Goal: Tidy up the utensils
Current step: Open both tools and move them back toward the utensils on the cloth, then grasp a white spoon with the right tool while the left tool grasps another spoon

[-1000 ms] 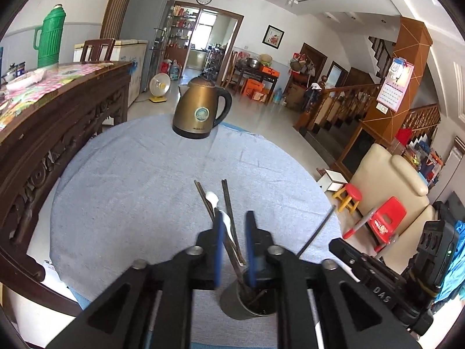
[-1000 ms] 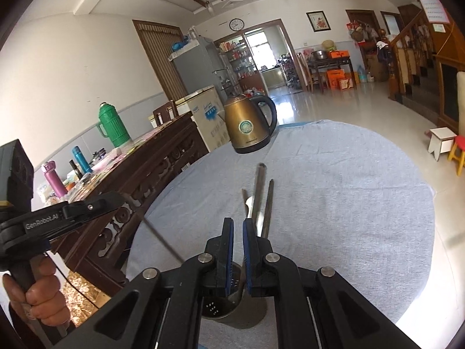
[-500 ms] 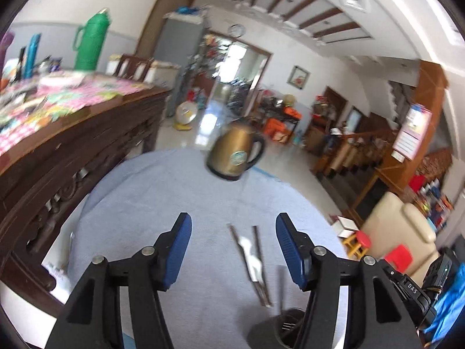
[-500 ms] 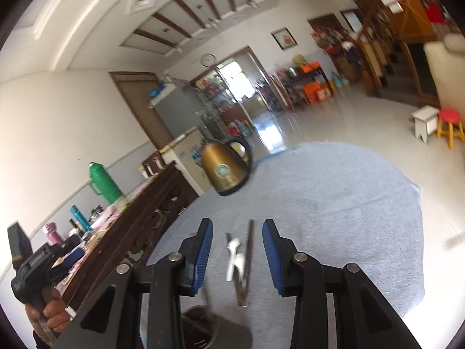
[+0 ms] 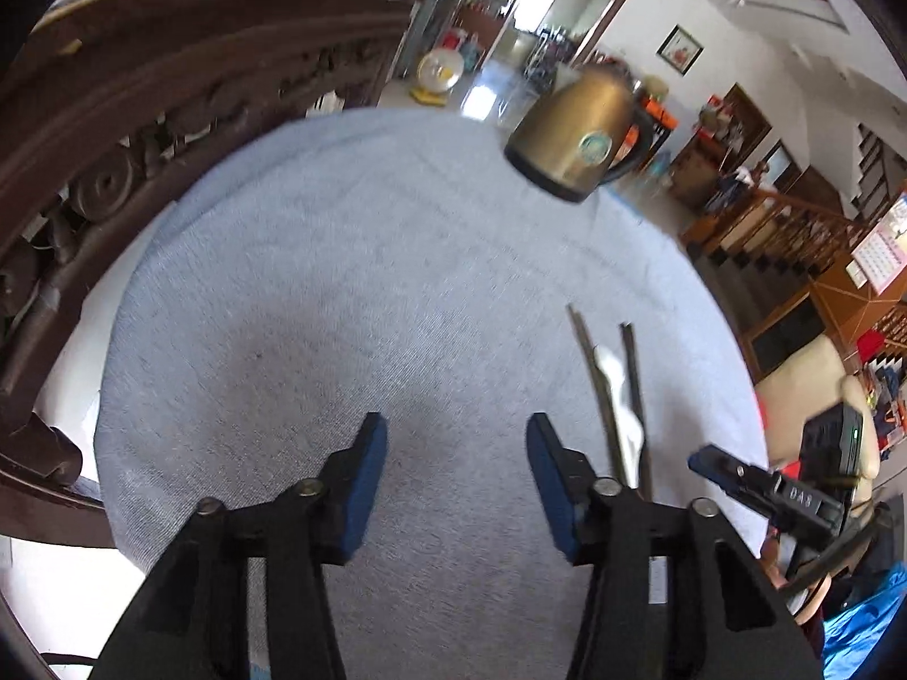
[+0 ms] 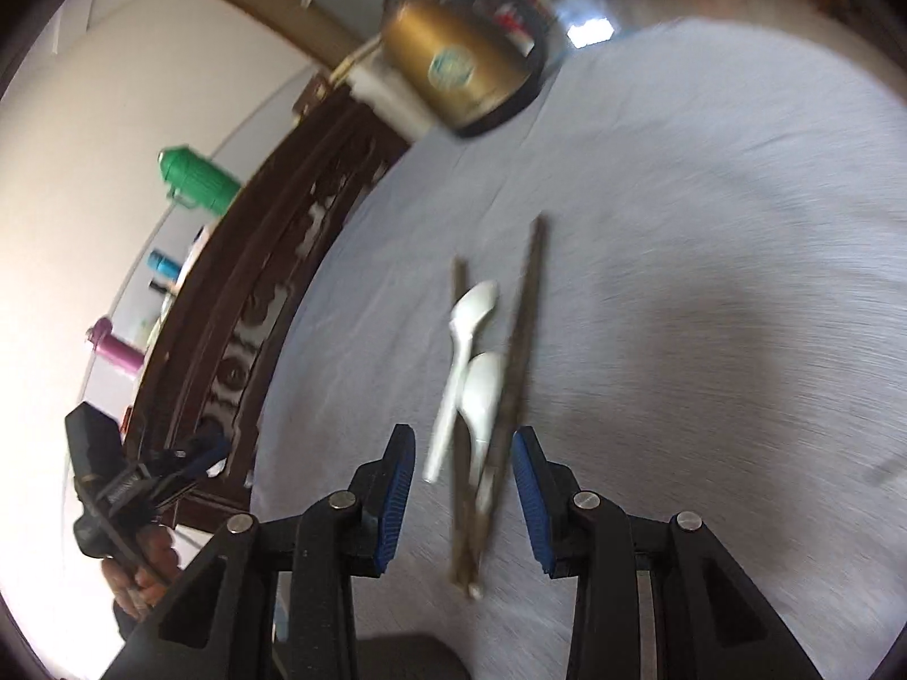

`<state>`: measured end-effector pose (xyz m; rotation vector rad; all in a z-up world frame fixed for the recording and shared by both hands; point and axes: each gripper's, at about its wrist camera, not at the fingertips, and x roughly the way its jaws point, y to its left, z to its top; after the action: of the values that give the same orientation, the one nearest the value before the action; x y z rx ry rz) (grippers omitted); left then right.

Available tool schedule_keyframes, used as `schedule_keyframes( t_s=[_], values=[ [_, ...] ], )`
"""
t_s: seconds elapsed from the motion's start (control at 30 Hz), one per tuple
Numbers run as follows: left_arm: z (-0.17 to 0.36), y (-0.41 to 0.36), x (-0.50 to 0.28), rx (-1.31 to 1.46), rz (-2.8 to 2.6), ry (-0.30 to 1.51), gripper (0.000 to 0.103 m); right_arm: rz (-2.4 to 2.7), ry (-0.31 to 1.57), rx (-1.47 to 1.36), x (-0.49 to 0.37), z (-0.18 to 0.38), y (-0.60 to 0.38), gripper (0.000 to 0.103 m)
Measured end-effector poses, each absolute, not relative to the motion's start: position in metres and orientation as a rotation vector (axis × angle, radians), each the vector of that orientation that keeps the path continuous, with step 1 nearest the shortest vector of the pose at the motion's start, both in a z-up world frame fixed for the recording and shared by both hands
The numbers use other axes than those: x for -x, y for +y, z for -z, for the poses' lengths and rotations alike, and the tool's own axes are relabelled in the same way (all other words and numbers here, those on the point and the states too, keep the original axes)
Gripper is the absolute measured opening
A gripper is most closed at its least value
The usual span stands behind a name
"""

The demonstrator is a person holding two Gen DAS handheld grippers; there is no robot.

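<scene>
**Inspector:** Where are the utensils, and what changed?

**Operator:** The white spoons [image 6: 476, 374] and dark chopsticks [image 6: 518, 351] now lie flat on the cloth-covered surface [image 5: 340, 283], well short of the kettle [image 5: 578, 130]; a second ago they stood in the holder. My right tool [image 6: 462, 487] is open, straddling their near ends without touching. My left tool [image 5: 456, 487] is closing on nothing, beside them.

**Inspector:** Meaning?

**Operator:** I judge sorting starts over. Ample bare cloth toward the kettle; sideboard [image 5: 142, 113] crowds one edge.

A home: kettle [image 5: 578, 136], carved sideboard [image 5: 170, 73], staircase [image 5: 793, 226].
</scene>
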<state>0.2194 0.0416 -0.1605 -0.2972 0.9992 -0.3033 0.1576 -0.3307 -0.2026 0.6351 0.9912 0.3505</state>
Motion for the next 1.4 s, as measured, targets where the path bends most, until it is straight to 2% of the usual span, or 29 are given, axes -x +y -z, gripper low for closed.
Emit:
schedule_keyframes(
  t_s=[0.37,0.4,0.47,0.57,0.73,0.8,0.93,1.13,1.4],
  values=[
    [0.166,0.031,-0.24,0.233,0.325,1.015,0.048,-0.287,1.046,-0.669,-0.209,0.236,-0.306,0.039],
    [0.166,0.03,-0.241,0.226,0.329,1.016,0.048,-0.251,1.057,-0.64,-0.209,0.237,-0.307,0.037],
    [0.167,0.027,-0.245,0.217,0.332,1.019,0.048,-0.227,1.069,-0.615,-0.208,0.239,-0.31,0.027],
    [0.17,0.021,-0.251,0.198,0.34,1.022,0.048,-0.238,1.09,-0.608,-0.206,0.237,-0.316,0.031],
    [0.166,-0.001,-0.266,0.131,0.376,1.01,0.048,-0.254,1.126,-0.412,-0.211,0.227,-0.287,0.032],
    [0.161,-0.011,-0.273,0.112,0.405,1.002,0.048,-0.238,1.127,-0.336,-0.215,0.225,-0.276,0.028],
    [0.156,-0.039,-0.295,0.099,0.499,1.02,0.048,-0.242,1.107,-0.245,-0.216,0.228,-0.269,0.027],
    [0.162,-0.098,-0.319,0.004,0.587,1.063,0.048,-0.193,1.037,-0.345,-0.211,0.234,-0.311,0.027],
    [0.196,-0.165,-0.333,-0.11,0.611,1.155,0.048,-0.19,0.888,-0.578,-0.185,0.228,-0.371,0.027]
  ],
)
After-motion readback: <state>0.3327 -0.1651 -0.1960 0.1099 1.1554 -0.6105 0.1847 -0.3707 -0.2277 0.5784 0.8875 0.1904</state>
